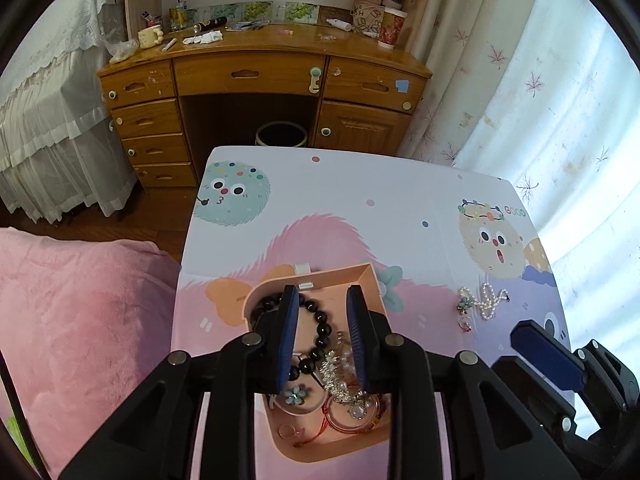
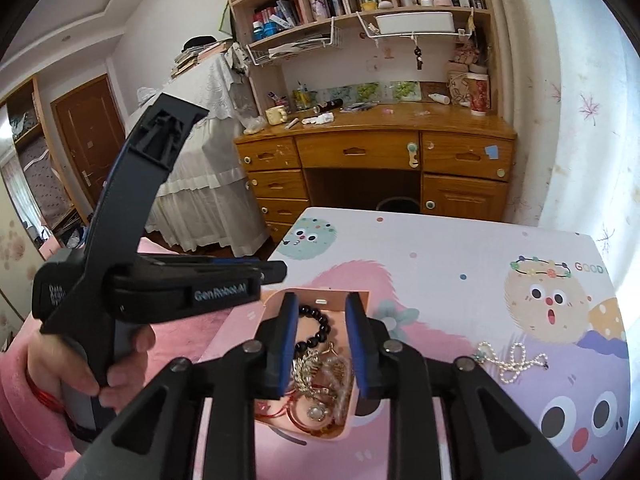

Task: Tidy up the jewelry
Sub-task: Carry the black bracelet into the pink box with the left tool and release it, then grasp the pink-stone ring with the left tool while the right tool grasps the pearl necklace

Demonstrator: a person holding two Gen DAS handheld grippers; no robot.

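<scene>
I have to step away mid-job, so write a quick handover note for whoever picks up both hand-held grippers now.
Left hand-held gripper: jaws slightly apart, nothing held, over the pink jewelry box.
Right hand-held gripper: jaws slightly apart, empty, also over the box.
In the box: black bead bracelet, silver chain pieces, red bangle, flower piece.
Done: most jewelry is in the box.
Left: pearl necklace and small ring lie on the table mat, right of the box; they likely go in next.

Left tongs (image 1: pixel 324 300) hover, apparently empty, over jewelry box (image 1: pixel 370 276).
</scene>
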